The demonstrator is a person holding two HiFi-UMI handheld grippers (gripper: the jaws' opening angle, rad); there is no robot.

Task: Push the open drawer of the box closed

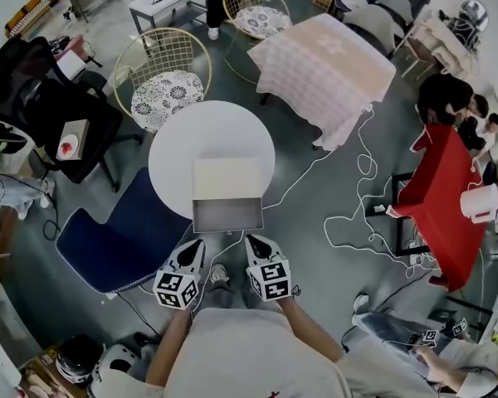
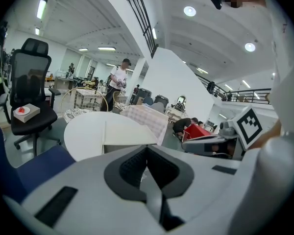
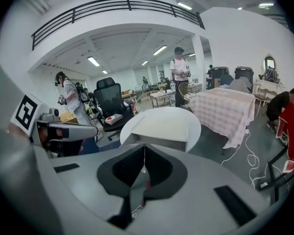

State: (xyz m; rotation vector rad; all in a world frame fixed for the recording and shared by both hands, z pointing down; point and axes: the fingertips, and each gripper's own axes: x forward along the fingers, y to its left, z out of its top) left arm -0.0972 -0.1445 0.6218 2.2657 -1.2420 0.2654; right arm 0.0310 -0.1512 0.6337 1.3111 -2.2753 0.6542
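Observation:
A cream box (image 1: 226,177) sits at the near edge of a round white table (image 1: 183,139). Its grey drawer (image 1: 227,215) is pulled out toward me and looks empty. My left gripper (image 1: 197,245) and right gripper (image 1: 253,241) hover side by side just short of the drawer's front, apart from it. Both are shut with nothing between their jaws. In the left gripper view the shut gripper (image 2: 147,149) points at the box (image 2: 130,133). From the right gripper view, the shut gripper (image 3: 144,146) faces the drawer front (image 3: 157,142), with the box top (image 3: 162,125) behind.
A blue chair (image 1: 120,239) stands left of the table, a black office chair (image 1: 50,106) farther left, and gold wire chairs (image 1: 162,77) behind. A checked-cloth table (image 1: 324,60), a red table (image 1: 444,189) and white floor cables (image 1: 357,214) lie to the right.

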